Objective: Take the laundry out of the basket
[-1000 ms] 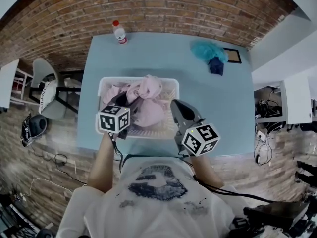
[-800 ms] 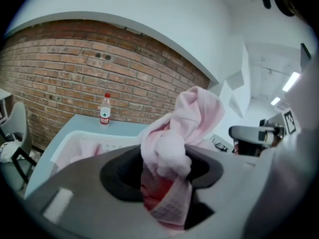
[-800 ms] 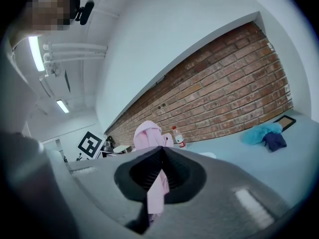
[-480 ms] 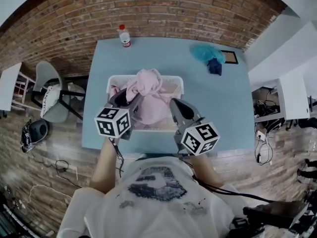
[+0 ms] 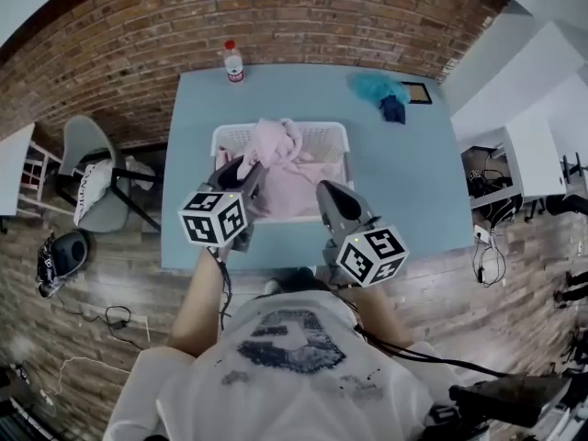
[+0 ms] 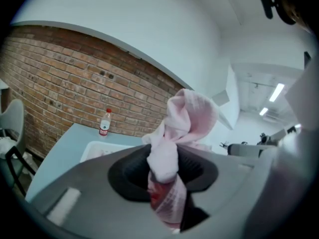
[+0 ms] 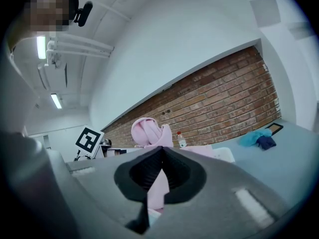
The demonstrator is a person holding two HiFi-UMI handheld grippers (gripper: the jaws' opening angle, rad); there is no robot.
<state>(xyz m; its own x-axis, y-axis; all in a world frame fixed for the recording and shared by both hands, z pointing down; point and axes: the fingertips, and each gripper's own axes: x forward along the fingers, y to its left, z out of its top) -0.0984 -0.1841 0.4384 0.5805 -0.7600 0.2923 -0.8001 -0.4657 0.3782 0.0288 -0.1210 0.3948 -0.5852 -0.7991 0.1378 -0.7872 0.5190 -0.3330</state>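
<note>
Above the blue table (image 5: pixel 404 200) by brick wall (image 5: pixel 276 16), left jaws on pink laundry (image 5: pixel 276 143), right jaws together.

Bright, even indoor light, no hard shadows on the table (image 5: pixel 404 209). Ceiling strip lights (image 7: pixel 41 47) blow out white in the right gripper view (same w/ the ones far right in the left gripper view), and the walls ard them wash out pale. Head view: strong fisheye, brick wall (image 5: pixel 303 16) bows into an arc, straight edges curve twd the frame sides. Both gripper views: dark round border, smeared edges. Left gripper (image 6: pixel 162 158) body, close to the lens, is out of focus; pink cloth (image 6: pixel 189 118) is fairly sharp.
</note>
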